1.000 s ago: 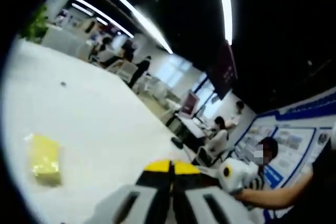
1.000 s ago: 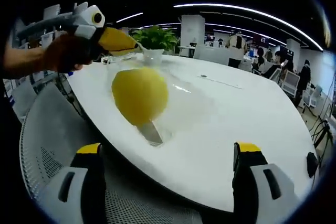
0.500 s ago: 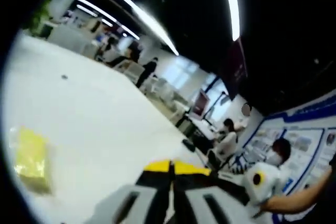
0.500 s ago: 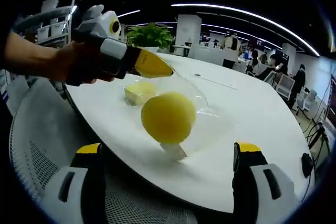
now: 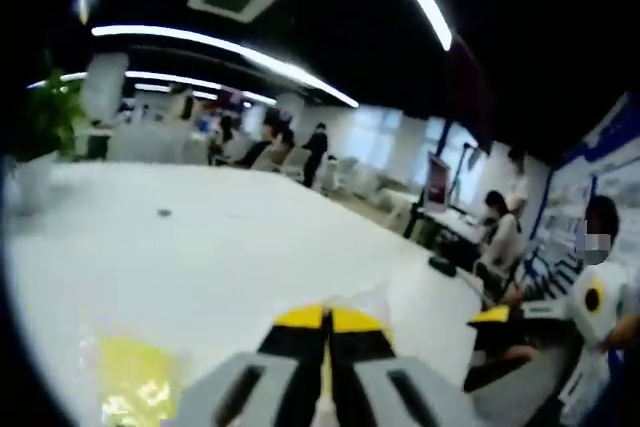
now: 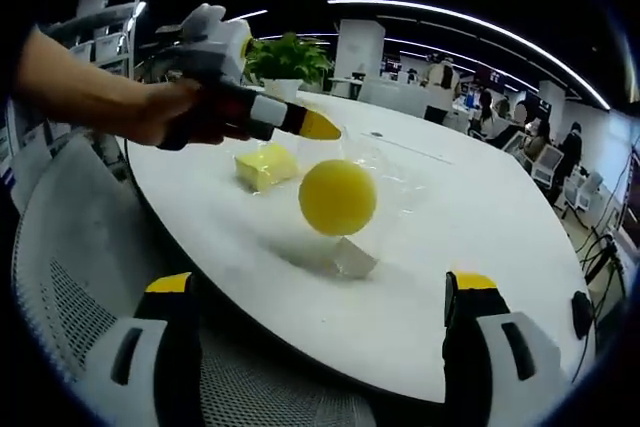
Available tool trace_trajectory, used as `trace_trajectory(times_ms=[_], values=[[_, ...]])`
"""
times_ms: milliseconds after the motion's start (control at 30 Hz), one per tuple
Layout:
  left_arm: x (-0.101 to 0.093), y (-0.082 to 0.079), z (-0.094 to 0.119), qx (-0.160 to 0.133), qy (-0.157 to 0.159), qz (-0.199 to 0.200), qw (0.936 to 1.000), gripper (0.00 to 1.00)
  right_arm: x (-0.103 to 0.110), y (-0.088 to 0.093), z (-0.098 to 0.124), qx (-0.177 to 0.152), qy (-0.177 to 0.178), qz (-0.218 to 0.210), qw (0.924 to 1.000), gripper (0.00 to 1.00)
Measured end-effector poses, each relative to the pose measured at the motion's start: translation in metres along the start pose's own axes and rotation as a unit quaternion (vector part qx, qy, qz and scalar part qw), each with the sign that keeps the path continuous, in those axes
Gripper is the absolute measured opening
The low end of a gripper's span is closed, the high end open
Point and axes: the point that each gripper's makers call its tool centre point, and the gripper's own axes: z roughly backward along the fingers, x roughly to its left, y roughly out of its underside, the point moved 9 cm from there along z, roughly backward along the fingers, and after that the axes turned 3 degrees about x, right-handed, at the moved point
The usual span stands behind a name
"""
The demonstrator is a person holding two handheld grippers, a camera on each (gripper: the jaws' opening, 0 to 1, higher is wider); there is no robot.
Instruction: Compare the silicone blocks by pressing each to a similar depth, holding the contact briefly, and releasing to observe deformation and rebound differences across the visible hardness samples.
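In the right gripper view a yellow silicone block [image 6: 265, 165] lies on the white table [image 6: 480, 217] under crinkled clear film. A yellow ball [image 6: 338, 197] stands just behind a small pale block [image 6: 352, 257]; whether it rests on that block I cannot tell. A hand holds my left gripper [image 6: 322, 128] with its jaws shut, its yellow tip just above and between the block and the ball. My right gripper [image 6: 320, 285] is open and held back off the table edge. In the left gripper view the shut left gripper [image 5: 327, 319] points over the yellow block [image 5: 135, 387].
A grey mesh chair [image 6: 70, 277] sits below the table edge at the left. A potted plant [image 6: 285, 57] stands at the table's far side. The right gripper [image 5: 590, 297] shows at the right of the left gripper view. People sit at desks [image 5: 495, 237] beyond.
The left gripper has swung in over the table and its tip has come down close to the block and ball. The ball looks smaller, as the right view has drawn back.
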Motion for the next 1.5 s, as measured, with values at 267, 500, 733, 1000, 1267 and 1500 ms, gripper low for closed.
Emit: trace_trajectory(times_ms=[267, 500, 733, 1000, 1267, 1500], values=[[0.014, 0.013, -0.019, 0.047, -0.03, -0.057, 0.9968, 0.0, -0.001, 0.002, 0.0, 0.008, 0.004, 0.0, 1.0, 0.96], [0.025, 0.026, -0.031, 0.068, -0.049, -0.048, 0.9954, 0.0, -0.001, 0.004, -0.001, 0.016, 0.006, 0.0, 0.9999, 0.96], [0.034, 0.027, -0.043, 0.073, -0.063, -0.035, 0.9948, 0.0, -0.001, 0.005, -0.002, 0.021, 0.007, 0.0, 0.9998, 0.96], [0.04, 0.032, -0.053, 0.08, -0.08, -0.049, 0.9924, 0.01, -0.001, 0.006, -0.002, 0.029, 0.007, -0.003, 0.9996, 0.96], [0.048, 0.024, -0.043, 0.061, -0.104, -0.04, 0.9919, 0.17, -0.001, 0.006, -0.002, 0.03, 0.005, -0.003, 0.9995, 0.96], [0.042, 0.014, -0.032, 0.028, -0.086, 0.005, 0.9959, 0.33, -0.001, 0.006, -0.002, 0.028, 0.005, -0.003, 0.9996, 0.96]])
